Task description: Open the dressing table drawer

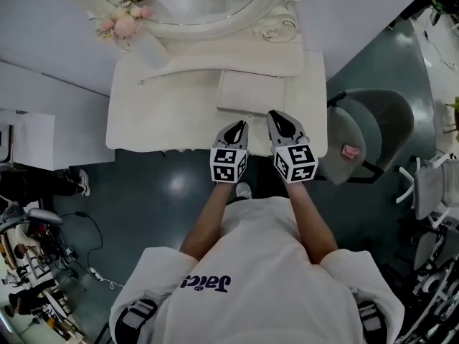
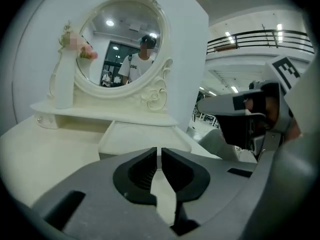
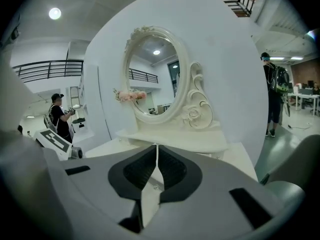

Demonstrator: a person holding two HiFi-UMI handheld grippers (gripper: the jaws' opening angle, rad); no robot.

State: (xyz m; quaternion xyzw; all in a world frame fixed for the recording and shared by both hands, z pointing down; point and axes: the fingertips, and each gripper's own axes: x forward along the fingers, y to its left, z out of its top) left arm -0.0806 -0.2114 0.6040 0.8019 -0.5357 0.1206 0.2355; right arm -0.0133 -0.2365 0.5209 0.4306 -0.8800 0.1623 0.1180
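A cream dressing table (image 1: 150, 117) with an oval mirror (image 1: 188, 4) stands against a white wall. A flat raised box (image 1: 251, 92) (image 2: 142, 135) lies on its top, below the mirror shelf. No drawer front shows from above. My left gripper (image 1: 239, 126) (image 2: 159, 151) hovers over the table's front edge, jaws shut and empty. Just to its right, my right gripper (image 1: 276, 115) (image 3: 157, 146) is also shut and empty, pointing at the mirror. Both point slightly down toward the table top.
A white vase with pink flowers (image 1: 129, 20) stands on the shelf at the mirror's left. A grey chair (image 1: 373, 124) with a pink object (image 1: 351, 151) sits right of the table. A person (image 3: 274, 91) stands far right, another (image 3: 59, 115) at the left.
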